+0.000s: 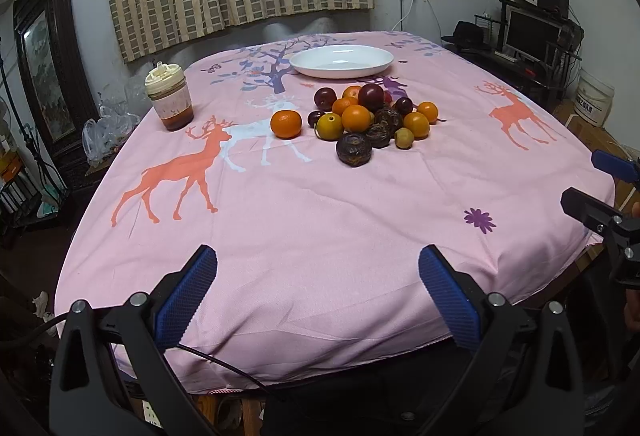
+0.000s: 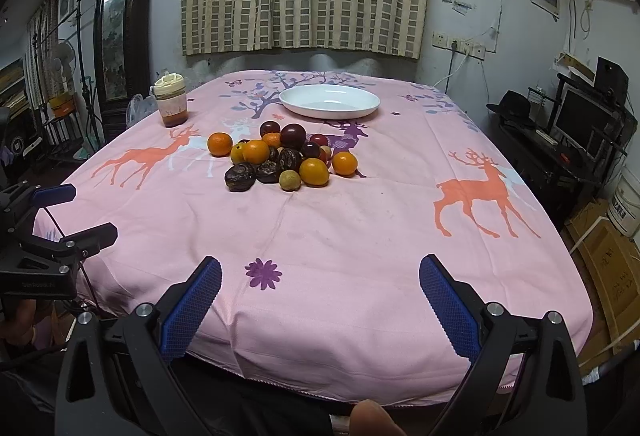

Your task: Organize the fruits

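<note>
A pile of fruit [image 1: 372, 118] lies mid-table on the pink deer cloth: orange mandarins, dark red plums, dark brown wrinkled fruits and small yellow ones. One mandarin [image 1: 285, 123] sits apart at the pile's left. The pile also shows in the right wrist view [image 2: 280, 160]. An empty white plate [image 1: 342, 61] [image 2: 329, 101] stands behind the pile. My left gripper [image 1: 318, 292] is open and empty above the table's near edge. My right gripper [image 2: 320, 296] is open and empty at the near edge, far from the fruit.
A lidded jar [image 1: 169, 96] [image 2: 171, 99] with brown contents stands at the table's far left. The right gripper shows at the right edge of the left wrist view [image 1: 600, 192]; the left gripper shows at the left of the right wrist view [image 2: 56, 220]. Shelves and a monitor [image 2: 580, 120] stand to the right.
</note>
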